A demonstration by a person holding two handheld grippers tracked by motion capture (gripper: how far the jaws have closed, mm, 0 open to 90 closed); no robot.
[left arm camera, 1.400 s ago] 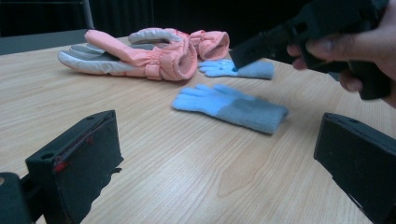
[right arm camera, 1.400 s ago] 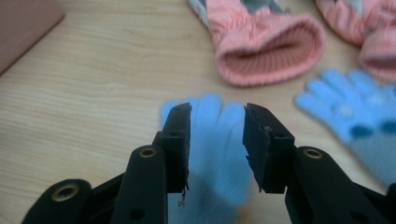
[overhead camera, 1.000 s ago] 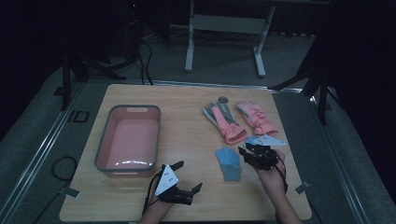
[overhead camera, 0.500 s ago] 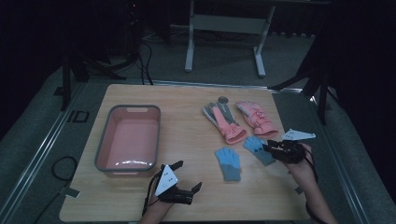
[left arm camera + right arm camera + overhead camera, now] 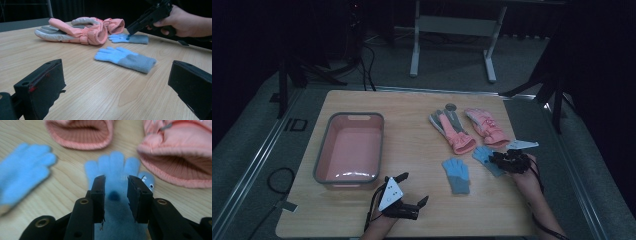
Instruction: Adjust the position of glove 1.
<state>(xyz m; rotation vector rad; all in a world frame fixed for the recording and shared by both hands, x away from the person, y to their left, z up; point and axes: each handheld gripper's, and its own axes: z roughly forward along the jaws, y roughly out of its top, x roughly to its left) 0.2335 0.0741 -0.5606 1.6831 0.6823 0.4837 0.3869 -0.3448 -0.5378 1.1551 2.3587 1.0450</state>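
Right gripper (image 5: 115, 192) partly closed, just closing, astride blue glove (image 5: 113, 170) on table, not clamped

R gripper (image 5: 508, 161) moved right from near glove, dropped onto far blue glove (image 5: 484, 156); jaws narrowing, straddling it.

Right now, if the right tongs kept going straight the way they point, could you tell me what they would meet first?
Most likely the blue glove under the right tongs: its palm lies between the narrowed jaws, with the pink gloves' cuffs beyond. How close they are is unclear.
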